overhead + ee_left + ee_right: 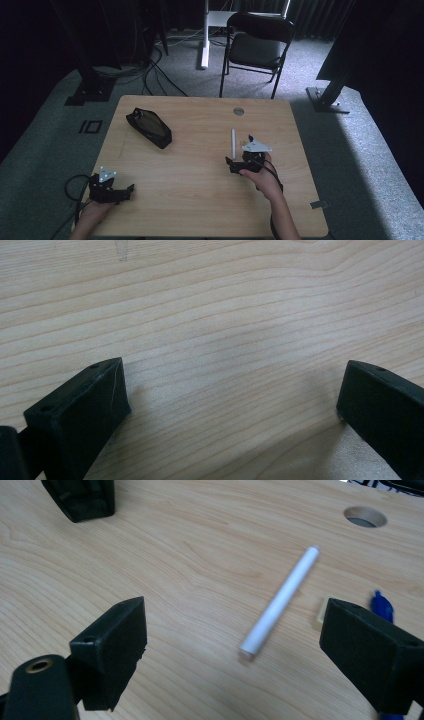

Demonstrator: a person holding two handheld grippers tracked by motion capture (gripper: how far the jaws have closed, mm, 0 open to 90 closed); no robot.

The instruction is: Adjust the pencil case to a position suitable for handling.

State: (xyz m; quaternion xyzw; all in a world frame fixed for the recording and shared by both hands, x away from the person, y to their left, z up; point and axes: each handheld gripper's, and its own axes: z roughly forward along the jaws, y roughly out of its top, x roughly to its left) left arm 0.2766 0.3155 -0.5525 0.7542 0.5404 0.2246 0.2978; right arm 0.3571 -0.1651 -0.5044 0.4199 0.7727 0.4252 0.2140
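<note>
R gripper [239, 165] sits right of centre on the wooden surface [200, 200], held in the person's right hand [264, 180], w/ its grey three-cornered plate on top. Its fingers [112, 635] are spread wide, nothing between them but bare wood and, further ahead, the white stick [280, 601]. In the right gripper view the stick lies flat on the surface, diagonal, near end pointing back toward the gap btw the fingers, far end aimed at the round hole [365, 516] in the wood; stick is near the fingers but apart from them, not touched. Just beside the right-hand finger in that view: a small pale block [320, 614] and a blue item [382, 606], partly hidden, can't tell what it is. In the high view the stick [233, 140] runs roughly front-to-back, just ahead of the R gripper. L gripper [120, 192] is at the near left corner of the surface, well apart from the stick, held in the left hand [92, 210]. Its fingers [80, 410] are also wide apart, low over bare wood grain, holding nothing. Black pouch [149, 128] lies angled at far left of the surface, away from both grippers. Folding chair [257, 42] stands on the carpet beyond the far edge.
</note>
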